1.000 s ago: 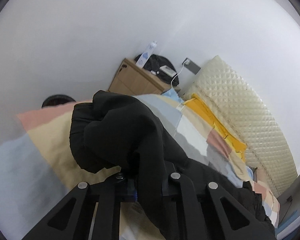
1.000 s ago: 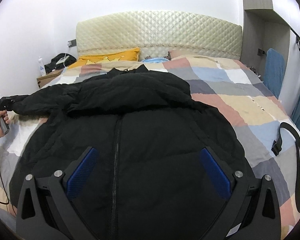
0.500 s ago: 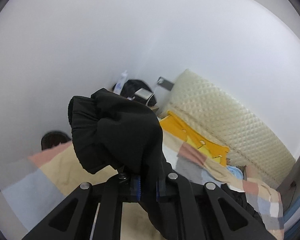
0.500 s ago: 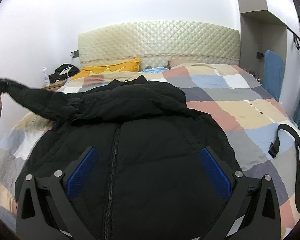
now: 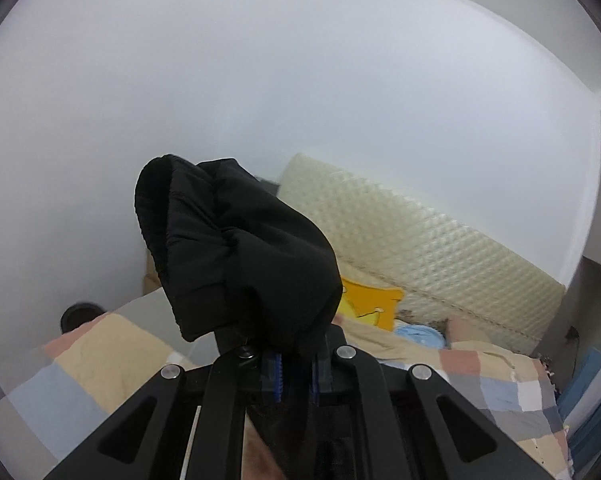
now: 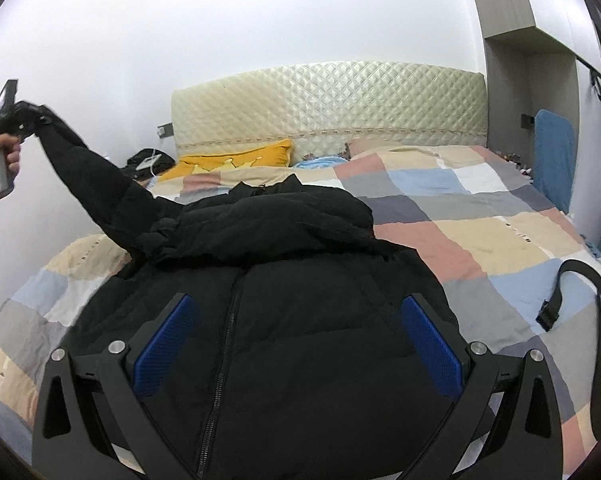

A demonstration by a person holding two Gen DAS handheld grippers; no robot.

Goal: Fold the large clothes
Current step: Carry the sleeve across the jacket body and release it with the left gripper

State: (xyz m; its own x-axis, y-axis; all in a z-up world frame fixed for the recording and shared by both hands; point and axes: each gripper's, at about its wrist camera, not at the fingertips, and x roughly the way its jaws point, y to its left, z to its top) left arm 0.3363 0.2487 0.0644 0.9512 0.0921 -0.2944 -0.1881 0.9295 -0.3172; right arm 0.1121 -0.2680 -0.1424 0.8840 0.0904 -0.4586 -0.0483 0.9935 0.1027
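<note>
A large black padded jacket (image 6: 284, 288) lies front-up and zipped on the bed, collar toward the headboard. My left gripper (image 5: 296, 376) is shut on the cuff end of the jacket's sleeve (image 5: 236, 256) and holds it high above the bed. In the right wrist view that sleeve (image 6: 96, 184) stretches up and left to the left gripper (image 6: 24, 114). My right gripper (image 6: 296, 344) is open and empty, hovering over the jacket's lower front.
The bed has a patchwork cover (image 6: 480, 232), a quilted cream headboard (image 6: 328, 108) and a yellow pillow (image 6: 236, 160). A black strap with a buckle (image 6: 572, 292) lies on the right. A nightstand with dark things (image 6: 144, 160) stands at the left.
My left gripper has lifted the sleeve from bed level to high in the air, pulling it out straight. My right gripper has stayed open over the jacket.
</note>
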